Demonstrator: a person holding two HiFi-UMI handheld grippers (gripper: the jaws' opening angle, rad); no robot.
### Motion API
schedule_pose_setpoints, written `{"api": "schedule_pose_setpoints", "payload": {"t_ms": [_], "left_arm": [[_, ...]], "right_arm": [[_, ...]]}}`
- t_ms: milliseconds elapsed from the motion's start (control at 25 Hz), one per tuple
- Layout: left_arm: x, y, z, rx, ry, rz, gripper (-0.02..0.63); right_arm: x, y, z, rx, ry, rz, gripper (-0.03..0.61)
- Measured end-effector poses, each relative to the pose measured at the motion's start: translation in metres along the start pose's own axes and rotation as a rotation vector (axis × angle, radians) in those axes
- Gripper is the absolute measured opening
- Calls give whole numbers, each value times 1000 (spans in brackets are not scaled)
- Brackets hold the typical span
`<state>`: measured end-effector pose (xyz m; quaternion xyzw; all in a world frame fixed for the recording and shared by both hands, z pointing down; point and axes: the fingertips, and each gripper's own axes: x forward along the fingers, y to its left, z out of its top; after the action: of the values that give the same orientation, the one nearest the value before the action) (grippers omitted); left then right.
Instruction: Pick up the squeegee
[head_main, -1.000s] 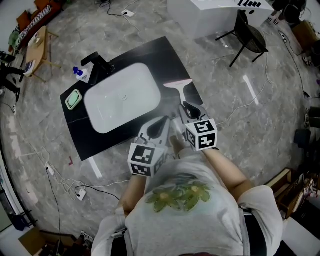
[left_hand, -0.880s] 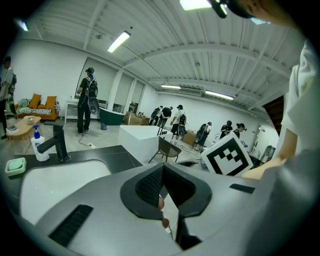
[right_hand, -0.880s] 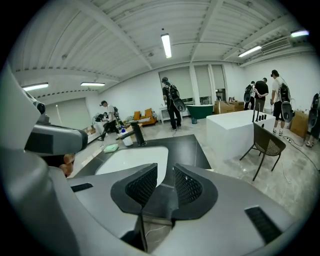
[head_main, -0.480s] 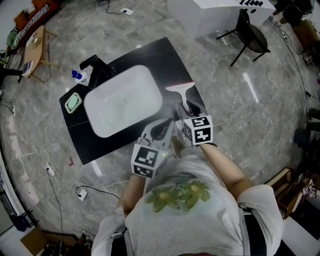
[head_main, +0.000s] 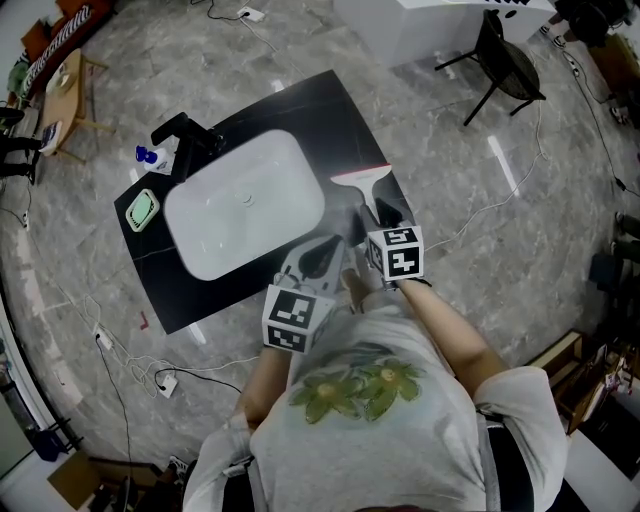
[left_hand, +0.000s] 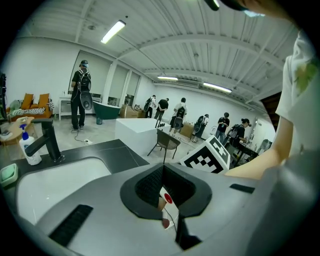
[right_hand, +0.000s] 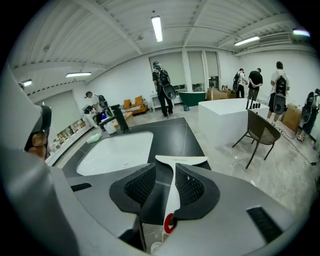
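**Right gripper** (right_hand: 165, 175): jaws well apart, holding nothing. The handle runs between them, closer to the right-hand pad.

**Left gripper** (left_hand: 163, 177): jaws drawn almost together, holding nothing, beside the right one.

**Squeegee** (right_hand: 174, 187): white, with a red ring at the handle end. It lies flat on the tabletop right of the sink, blade away from the person. Probably light, with a stiff, smooth handle that may slip and a soft blade edge. Best taken mid-handle, short of the blade.

**Tabletop** (head_main: 330, 110): black slab on a grey marbled floor (head_main: 450, 170), with an inset white sink (head_main: 245, 205), a black faucet (head_main: 185, 130), a spray bottle (head_main: 148, 156) and a green soap dish (head_main: 145, 207).

**Room**: open hall with a chair (head_main: 505, 70), a white block (head_main: 420, 30) and people standing at a distance.
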<state>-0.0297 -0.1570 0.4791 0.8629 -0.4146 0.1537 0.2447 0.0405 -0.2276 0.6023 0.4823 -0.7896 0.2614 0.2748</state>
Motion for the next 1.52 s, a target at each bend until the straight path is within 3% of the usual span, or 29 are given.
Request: {"api": "schedule_pose_setpoints", "payload": {"t_ms": [440, 1240, 1520], "left_arm": [[14, 22, -5, -31, 48, 27, 9], [24, 56, -12, -78, 86, 75, 9], [24, 60, -10, -86, 89, 69, 9]], "right_arm": [[29, -11, -10, 30, 55, -32, 137], [70, -31, -34, 79, 151, -81, 135], [74, -31, -41, 28, 219, -102, 133]]}}
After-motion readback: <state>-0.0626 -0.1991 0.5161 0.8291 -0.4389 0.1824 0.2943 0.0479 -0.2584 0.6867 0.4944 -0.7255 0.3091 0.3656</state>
